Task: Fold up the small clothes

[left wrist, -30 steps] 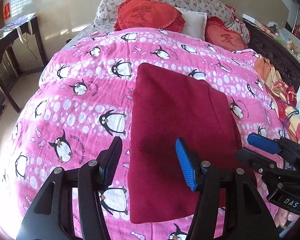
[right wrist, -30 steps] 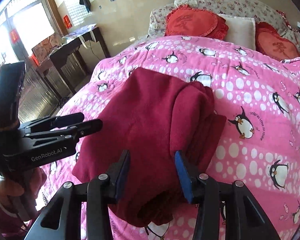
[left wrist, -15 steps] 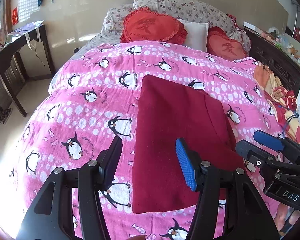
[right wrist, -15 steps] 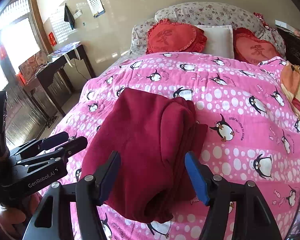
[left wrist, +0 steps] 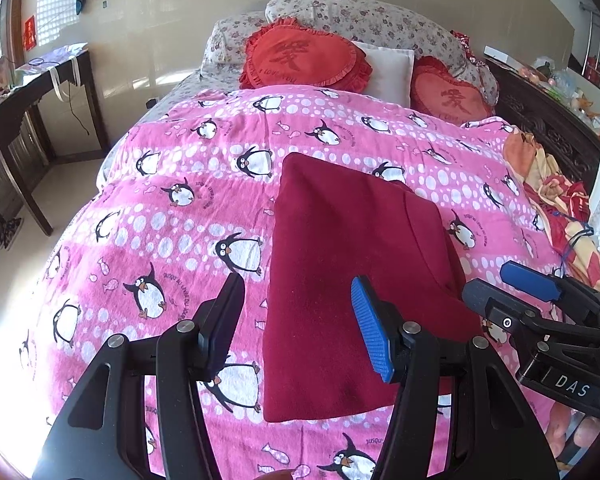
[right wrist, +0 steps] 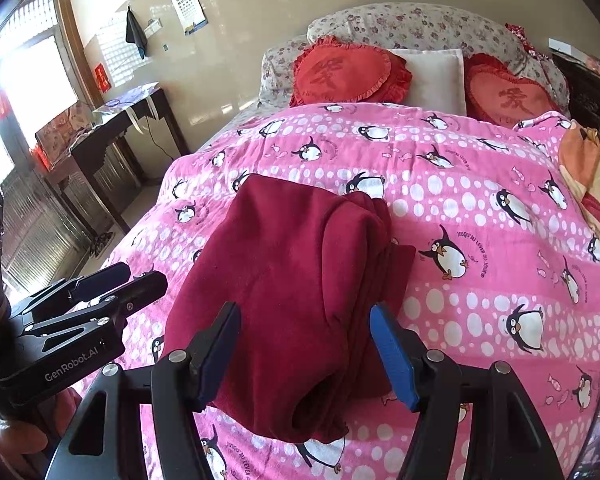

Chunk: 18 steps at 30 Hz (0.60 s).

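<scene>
Left wrist view: one dark red garment (left wrist: 352, 280) lies folded into a rough rectangle on one pink penguin quilt (left wrist: 180, 184), which covers the bed. One left gripper (left wrist: 300, 320) hangs above the garment's near left edge, its two jaws standing about half apart with nothing between the pads; the blue pad faces in over the cloth and the other jaw sits over the quilt. One right gripper (left wrist: 508, 284) shows at the right edge of this view, over the garment's near right corner, apart from the cloth.

Right wrist view: the same garment (right wrist: 292, 280) shows stacked layers along its right side and a rolled fold at the near end. The right gripper (right wrist: 304, 328) hovers over that near end with its two jaws parted wide and no cloth pinched between them. The left gripper (right wrist: 116, 280) sits at the left, beside the garment's left edge and clear of it.

At the head of the bed rest two red heart cushions (right wrist: 348, 76), one white pillow (right wrist: 432, 76) between them, and floral pillows (right wrist: 412, 28) behind. One dark desk (right wrist: 132, 120) stands by the wall, and one eye chart (right wrist: 186, 0) hangs above it.
</scene>
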### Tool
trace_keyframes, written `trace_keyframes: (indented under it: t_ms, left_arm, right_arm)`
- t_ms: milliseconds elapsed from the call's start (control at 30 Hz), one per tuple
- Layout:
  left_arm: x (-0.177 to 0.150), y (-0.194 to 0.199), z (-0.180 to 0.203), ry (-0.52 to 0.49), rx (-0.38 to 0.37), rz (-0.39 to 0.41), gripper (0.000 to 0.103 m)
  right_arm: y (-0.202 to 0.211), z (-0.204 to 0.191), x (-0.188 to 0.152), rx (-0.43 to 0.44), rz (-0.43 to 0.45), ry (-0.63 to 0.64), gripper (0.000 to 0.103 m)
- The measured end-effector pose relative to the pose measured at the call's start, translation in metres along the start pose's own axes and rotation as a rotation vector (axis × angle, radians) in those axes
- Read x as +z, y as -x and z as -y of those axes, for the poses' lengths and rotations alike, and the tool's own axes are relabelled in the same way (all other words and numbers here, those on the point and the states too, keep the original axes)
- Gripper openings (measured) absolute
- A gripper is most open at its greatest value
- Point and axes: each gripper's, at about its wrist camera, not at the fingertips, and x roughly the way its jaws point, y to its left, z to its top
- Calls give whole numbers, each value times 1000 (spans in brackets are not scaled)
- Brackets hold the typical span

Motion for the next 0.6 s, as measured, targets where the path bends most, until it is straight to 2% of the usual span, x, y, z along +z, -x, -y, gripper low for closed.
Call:
trace_keyframes:
  t_ms: [600]
  left_arm:
    - [-1, -4, -1, 1, -9, -11, 56]
  right_arm:
    - [-6, 4, -2, 7, -19, -14, 65]
